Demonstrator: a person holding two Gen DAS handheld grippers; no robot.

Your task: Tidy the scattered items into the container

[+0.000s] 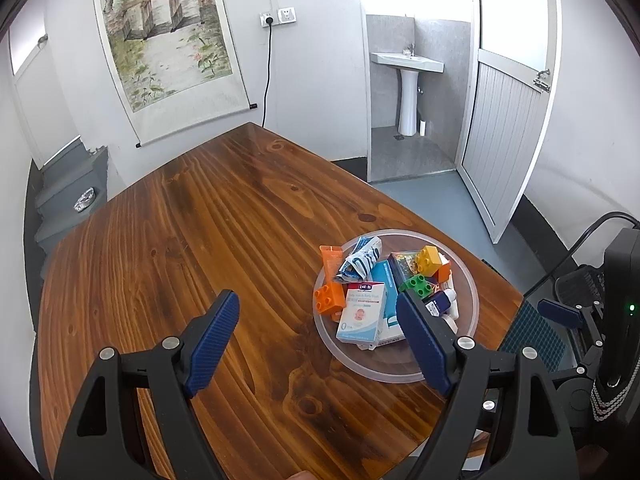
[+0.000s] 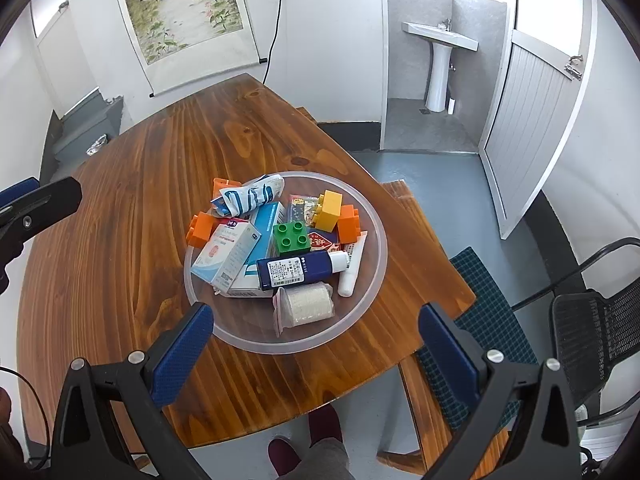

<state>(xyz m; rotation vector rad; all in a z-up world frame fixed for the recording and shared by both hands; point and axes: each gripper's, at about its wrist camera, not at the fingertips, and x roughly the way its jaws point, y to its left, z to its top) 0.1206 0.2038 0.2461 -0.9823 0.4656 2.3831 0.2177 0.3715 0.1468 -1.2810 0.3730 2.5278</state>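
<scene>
A: Status, left to right?

B: Left gripper [image 1: 318,340] is released, nothing between the blue pads, hovering over bare wood at the near left of the brown plank desk [image 1: 192,216]. The round clear plastic bowl [image 2: 376,216] lies to its right; in the left wrist view its right finger overlaps the bowl's near-left rim.

A: Contents?

B: Piled, left to right: orange toy brick [image 2: 200,230], white and blue carton with a baby picture [image 2: 226,256], crumpled blue and white sachet [image 2: 250,196], green four-stud brick [image 2: 292,236], dark blue tube with a white cap [image 2: 298,268], mesh-wrapped white roll [image 2: 308,306] at the near rim, yellow brick [image 2: 330,210], second orange brick [image 2: 348,224], thin white tube [image 2: 352,268].

A: Right gripper?

B: Right gripper [image 2: 316,340] also released and empty, fingers wide. The bowl sits dead ahead of it, just beyond the tips and centred in the gap. The dark blue tube's long axis runs left-right, across that gripper's line of approach.

A: Anything loose on the desk?

B: None visible in either view. My read: tidying looks done or nearly so.

A: Who goes if something needs seating?

B: Right is nearer and squarely lined up. Left would have to swing right first.
</scene>
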